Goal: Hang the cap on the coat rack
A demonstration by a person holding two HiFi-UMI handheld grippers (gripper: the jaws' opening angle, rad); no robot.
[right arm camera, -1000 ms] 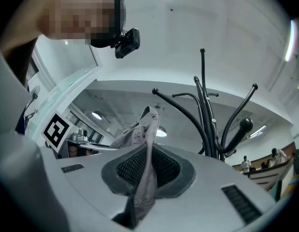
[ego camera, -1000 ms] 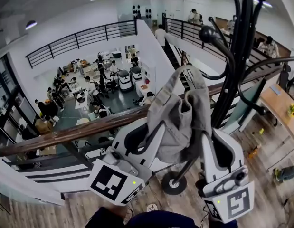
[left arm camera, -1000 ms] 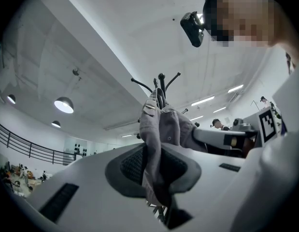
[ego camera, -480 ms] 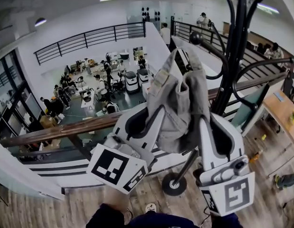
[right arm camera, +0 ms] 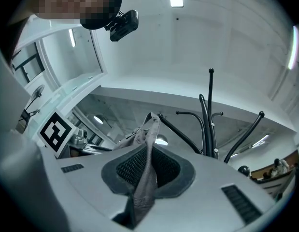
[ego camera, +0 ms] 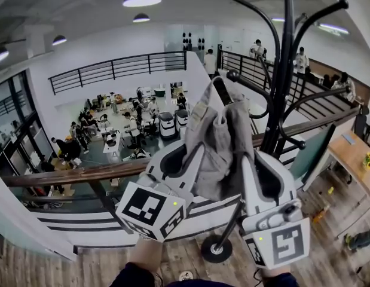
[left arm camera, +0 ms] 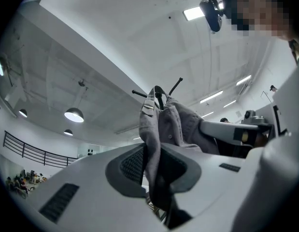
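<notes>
A grey cap (ego camera: 223,142) hangs bunched between my two grippers in the head view, in front of the black coat rack (ego camera: 281,70). My left gripper (ego camera: 195,157) is shut on the cap's left side and my right gripper (ego camera: 249,163) on its right side. The cap's top edge lies just beside a knob-ended hook (ego camera: 234,75); whether they touch I cannot tell. In the left gripper view the cap (left arm camera: 163,122) rises from the left gripper (left arm camera: 151,170). In the right gripper view a strip of the cap (right arm camera: 148,144) is pinched in the right gripper (right arm camera: 147,173), with the rack (right arm camera: 209,115) beyond.
A wooden handrail (ego camera: 65,175) runs across behind the grippers, with an open atrium and several people far below. The rack's round base (ego camera: 216,248) stands on the plank floor. More curved hooks (ego camera: 319,17) branch above and to the right. A wooden table (ego camera: 352,148) stands at the right.
Both grippers have risen with the cap still held between them, and it now sits higher beside the knob-ended hook. The head view has tilted up, showing the rack's top hooks.
</notes>
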